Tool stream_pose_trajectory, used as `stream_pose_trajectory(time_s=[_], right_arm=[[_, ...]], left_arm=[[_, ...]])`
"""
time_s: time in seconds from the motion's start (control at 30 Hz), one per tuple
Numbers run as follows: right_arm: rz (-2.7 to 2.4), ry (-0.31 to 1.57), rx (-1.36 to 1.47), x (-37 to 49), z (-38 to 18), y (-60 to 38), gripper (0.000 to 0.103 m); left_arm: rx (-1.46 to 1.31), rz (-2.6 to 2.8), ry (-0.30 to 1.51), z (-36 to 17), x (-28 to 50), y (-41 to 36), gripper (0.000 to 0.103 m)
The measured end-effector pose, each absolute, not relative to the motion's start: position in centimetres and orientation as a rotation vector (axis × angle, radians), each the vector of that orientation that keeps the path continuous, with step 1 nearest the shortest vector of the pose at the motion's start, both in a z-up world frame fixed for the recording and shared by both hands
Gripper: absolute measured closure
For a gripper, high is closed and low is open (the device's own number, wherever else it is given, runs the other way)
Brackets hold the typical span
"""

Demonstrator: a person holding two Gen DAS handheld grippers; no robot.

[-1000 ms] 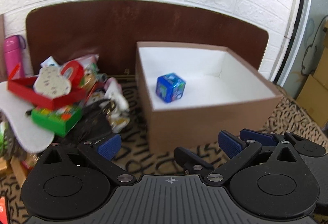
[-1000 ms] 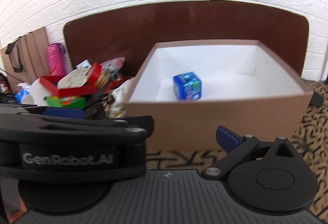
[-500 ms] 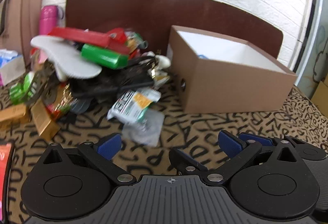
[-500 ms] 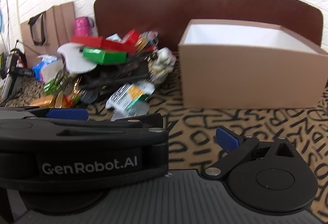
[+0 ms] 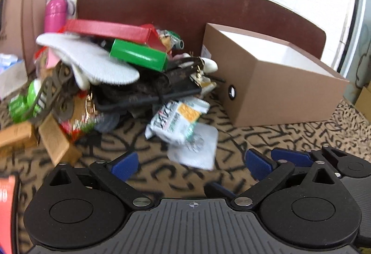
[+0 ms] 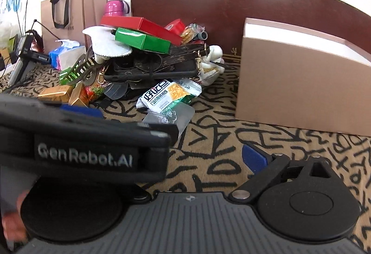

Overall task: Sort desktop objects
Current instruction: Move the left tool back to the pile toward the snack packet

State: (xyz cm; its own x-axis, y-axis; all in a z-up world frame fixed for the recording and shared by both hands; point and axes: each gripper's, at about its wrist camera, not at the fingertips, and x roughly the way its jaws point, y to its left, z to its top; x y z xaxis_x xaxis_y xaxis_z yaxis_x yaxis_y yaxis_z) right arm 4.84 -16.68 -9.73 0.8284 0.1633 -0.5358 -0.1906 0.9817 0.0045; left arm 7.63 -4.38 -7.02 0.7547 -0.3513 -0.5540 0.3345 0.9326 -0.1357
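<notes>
A pile of desktop objects lies left of a brown open box (image 5: pixel 273 89), which also shows in the right wrist view (image 6: pixel 299 82). The pile holds a red box (image 5: pixel 106 31), a green box (image 5: pixel 139 56), a white insole (image 5: pixel 92 61), a dark bag (image 6: pixel 150 63) and a snack packet (image 5: pixel 178 119) at its front, also in the right wrist view (image 6: pixel 167 93). My left gripper (image 5: pixel 191 161) is open and empty, low over the patterned cloth just before the snack packet. My right gripper (image 6: pixel 174 149) is open and empty beside it; its left finger is hidden behind the left gripper's body.
A pink bottle (image 6: pixel 113 6) and a brown paper bag (image 6: pixel 76 12) stand at the back wall. A tissue pack (image 6: pixel 65 56) and a black device (image 6: pixel 23 54) lie at far left. Gold boxes (image 6: pixel 55 93) sit at the pile's front left. A clear pouch (image 5: pixel 197 147) lies under the snack packet.
Both grippers have drawn back from above the box and dropped low toward the pile; the blue cube in the box is out of sight behind the box wall. Both stay open.
</notes>
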Motion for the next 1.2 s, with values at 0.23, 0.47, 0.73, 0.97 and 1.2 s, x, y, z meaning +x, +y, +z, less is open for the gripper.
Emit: stream_pose_trajectory(time_s=[0.23,0.47,0.73,0.97,1.2], right_arm=[[0.231,0.609,-0.056,7.2,-10.4,-16.1,0.015],[0.263,0.617,-0.081,9.0,-10.5,-15.2,0.025],[0.297,0.616,-0.061,9.9,-10.6,-15.1,0.045],[0.306,0.622,0.047,9.4,-10.4,-16.9,0.08],[0.306,0.612,0.077,6.8,-9.9,-18.4,0.103]], left_arm=[[-0.077,-0.415,0.638,-7.2,11.3,-3.1,0.01],[-0.077,-0.448,0.661,-7.7,14.2,-3.8,0.013],[-0.096,-0.477,0.725,-8.3,16.7,-4.6,0.03],[-0.178,-0.477,0.754,-8.3,16.7,-3.9,0.053],[-0.196,-0.549,0.77,-7.6,14.5,-4.4,0.074]])
